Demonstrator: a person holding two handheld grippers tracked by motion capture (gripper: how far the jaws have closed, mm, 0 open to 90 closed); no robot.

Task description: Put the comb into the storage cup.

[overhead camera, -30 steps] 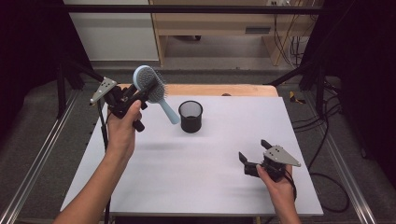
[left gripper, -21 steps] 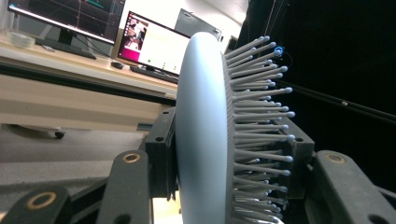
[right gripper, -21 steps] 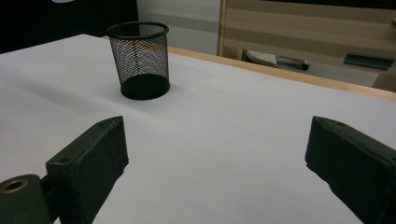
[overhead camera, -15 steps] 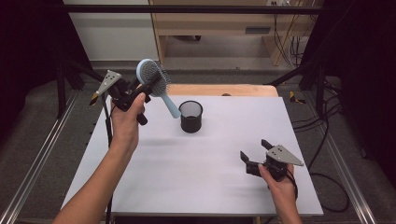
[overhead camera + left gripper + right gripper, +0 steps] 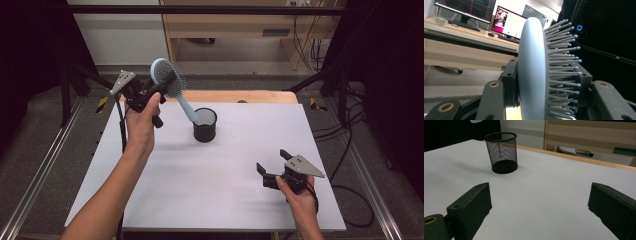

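White and bare, the worktop (image 5: 210, 175) leaves wide free room between the two hands; only a black mesh pen cup (image 5: 205, 125) stands on it, toward the far middle, well away from every edge. Beyond the white sheet a strip of wood shows along the far edge.

The left tongs (image 5: 159, 89) are raised above the far left corner of the worktop and are clamped on the head of a pale blue hairbrush (image 5: 168, 84). The brush is tilted, its handle pointing down and to the right, and the handle tip is at the rim of the cup; the high view does not let me tell if it touches the rim. The right tongs (image 5: 272, 162) rest low near the right front part of the worktop, jaws apart and holding nothing.

The left gripper view shows what the high view cannot: the brush head (image 5: 534, 72) stands edge-on between the jaws, its smooth back to one side and its ball-tipped bristles to the other, with a desk and lit monitors (image 5: 486, 15) behind. The right gripper view looks along the worktop (image 5: 549, 195) and shows the cup (image 5: 501, 152) upright with open surface around its base.

Compared with one second ago, the brush has moved right and its handle has come nearer to the cup; the right tongs have stayed in place.
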